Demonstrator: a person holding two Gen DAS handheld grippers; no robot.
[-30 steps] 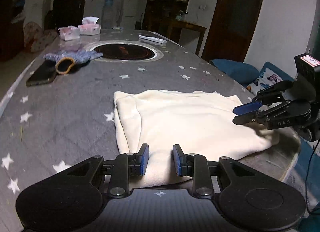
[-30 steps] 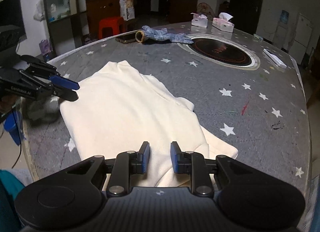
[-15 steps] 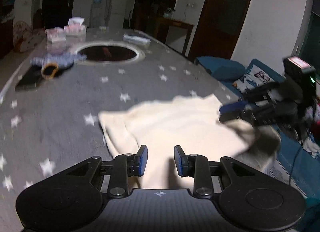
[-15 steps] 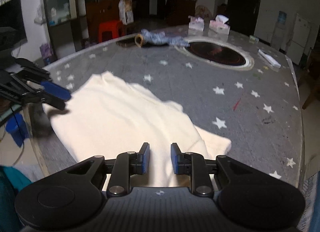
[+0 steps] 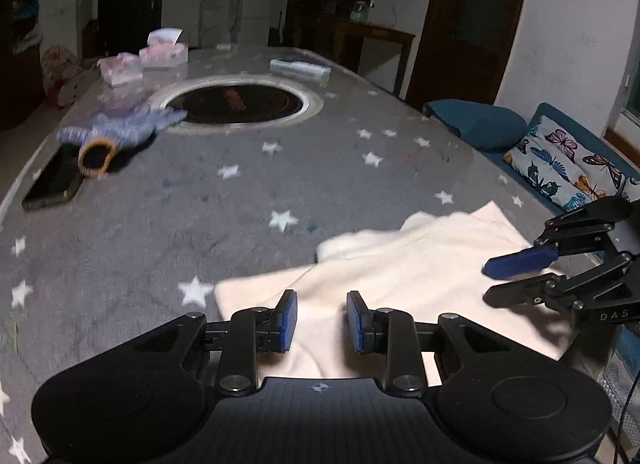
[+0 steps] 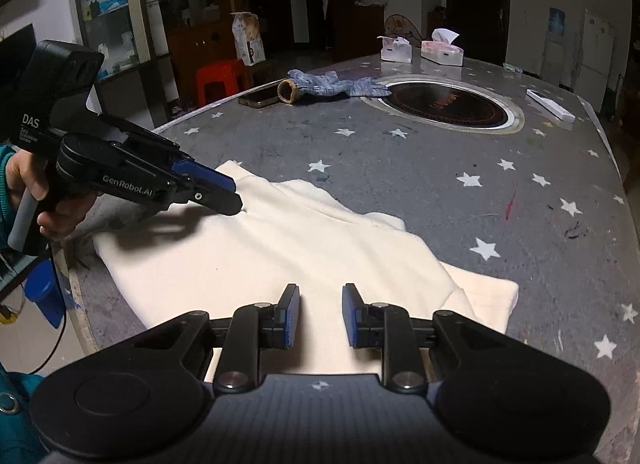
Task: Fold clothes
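A cream garment (image 5: pixel 420 264) (image 6: pixel 280 256) lies folded flat at the near edge of the grey star-print table (image 5: pixel 160 223) (image 6: pixel 440 183). My left gripper (image 5: pixel 320 320) hovers over the garment's edge with its jaws closing, a gap still between the blue pads and no cloth in it. From the right wrist view it (image 6: pixel 230 195) reaches in from the left, held by a hand, tips low over the garment's far left corner. My right gripper (image 6: pixel 320 316) (image 5: pixel 494 280) stands open over the opposite side, gripping nothing.
A round black hob (image 5: pixel 240 103) (image 6: pixel 448 107) is set in the table's middle. Beyond the garment lie a blue-grey glove (image 5: pixel 120 131) (image 6: pixel 332 83), a phone (image 5: pixel 52 183), two tissue boxes (image 5: pixel 164 55) and a white box (image 5: pixel 300 67). A sofa with a butterfly cushion (image 5: pixel 560 167) stands off the table's right side.
My left gripper has swung in from the table's edge over the garment's corner; in its own view the garment has slid right. The right gripper has hardly moved.
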